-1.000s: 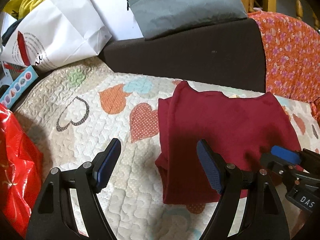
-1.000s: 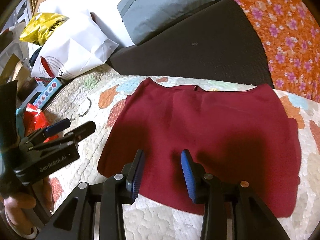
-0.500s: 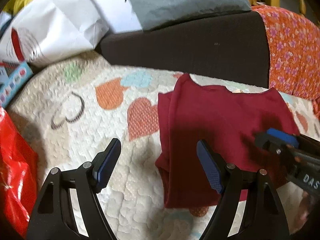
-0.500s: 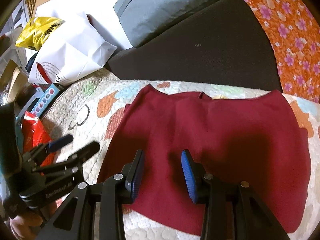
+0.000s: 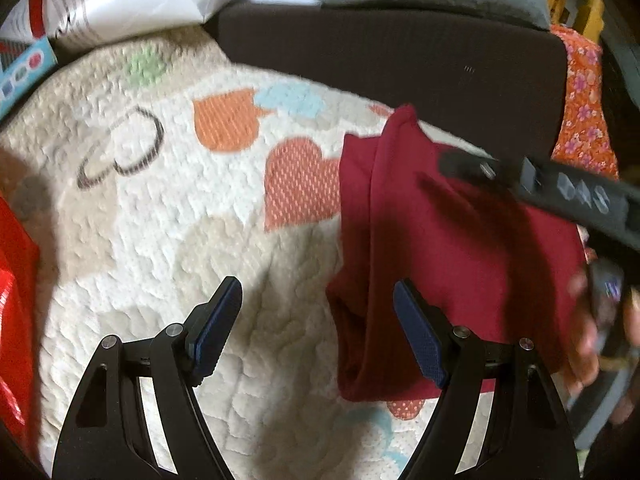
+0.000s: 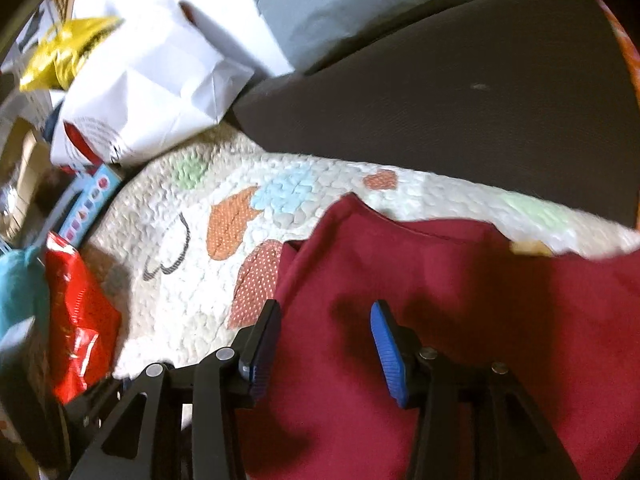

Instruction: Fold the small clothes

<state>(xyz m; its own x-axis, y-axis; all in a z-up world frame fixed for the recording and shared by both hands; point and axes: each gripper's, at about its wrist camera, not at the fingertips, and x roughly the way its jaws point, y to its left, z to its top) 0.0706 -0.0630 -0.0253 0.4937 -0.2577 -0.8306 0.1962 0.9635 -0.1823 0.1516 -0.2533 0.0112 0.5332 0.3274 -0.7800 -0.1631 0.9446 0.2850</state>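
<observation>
A dark red garment (image 5: 448,248) lies flat on a quilted heart-patterned cover (image 5: 160,208), its left side folded in as a narrow strip. My left gripper (image 5: 316,320) is open and empty above the cover, just left of the garment's lower left edge. My right gripper (image 6: 324,332) is open and empty, low over the garment (image 6: 460,320) near its left part. In the left wrist view the right gripper (image 5: 540,188) reaches across over the garment's upper right, held by a blurred hand.
A dark brown cushion (image 6: 460,92) backs the cover, with a grey bag (image 6: 360,4) above it. A white paper bag (image 6: 152,80), a yellow bag (image 6: 64,56) and a red plastic bag (image 6: 80,320) stand at the left. Orange flowered cloth (image 5: 580,112) lies at the right.
My right gripper has moved forward and left over the garment and opened wider. My left gripper has shifted a little forward and stays open. The garment has not moved.
</observation>
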